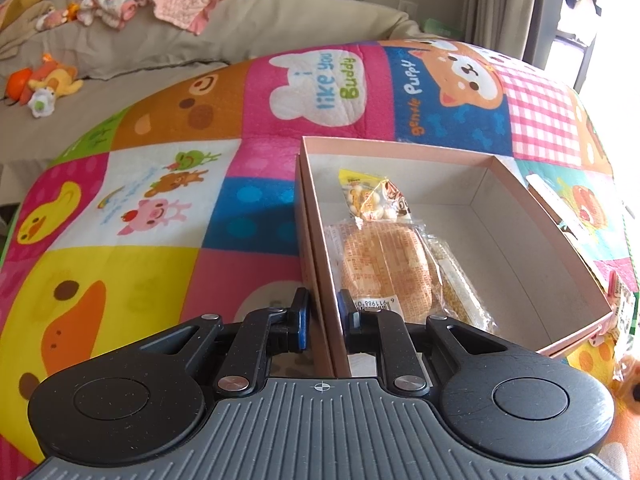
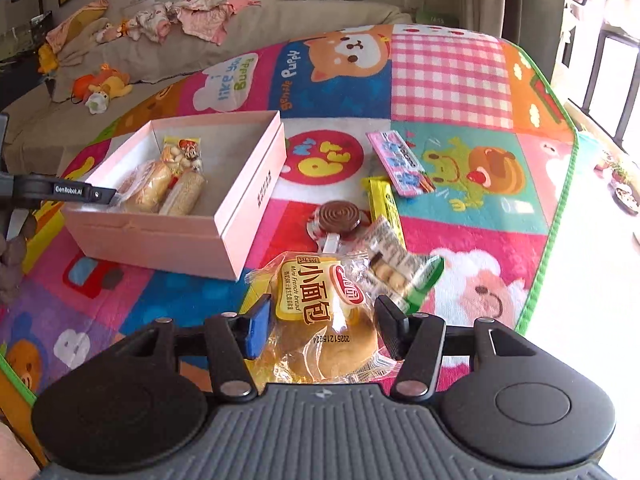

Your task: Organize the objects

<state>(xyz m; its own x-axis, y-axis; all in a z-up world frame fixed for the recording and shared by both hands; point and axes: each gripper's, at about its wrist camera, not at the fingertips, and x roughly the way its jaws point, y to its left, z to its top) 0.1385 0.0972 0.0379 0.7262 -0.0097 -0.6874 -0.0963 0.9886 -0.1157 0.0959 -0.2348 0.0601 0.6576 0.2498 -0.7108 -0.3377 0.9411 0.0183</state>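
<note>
A patchwork play mat [image 2: 452, 80] printed with cartoon animals covers the floor in front of a beige sofa [image 1: 248, 28] strewn with pink clothes [image 2: 200, 16] and soft toys [image 1: 44, 80]; daylight enters at the right edge. Left wrist view: the left gripper [image 1: 323, 322] is clamped on the near left wall of the open pink box [image 1: 520, 216], one blue-padded finger outside the wall and the other inside, the pads pressing the cardboard. Just ahead of the inner finger, inside the box, lie a wrapped bun [image 1: 384, 268], a pale grain bar [image 1: 460, 292] touching the bun's right side, and, beyond both, a small packet of round sweets [image 1: 376, 200]; the rest of the box floor to the right of the fingers is bare. Right wrist view: the right gripper [image 2: 326, 324] is closed on a packet of mini french bread [image 2: 320, 312], the blue pad against the wrapper's left edge and the black finger against its right. Directly beyond the fingertips lie a green-edged biscuit packet [image 2: 400, 272], a brown spiral lollipop [image 2: 338, 216], a yellow stick packet [image 2: 384, 204] and, farther off, a pink sweet packet [image 2: 400, 160]. The box stands ahead and to the left of these fingers, with the other gripper visible at its far left edge.
</note>
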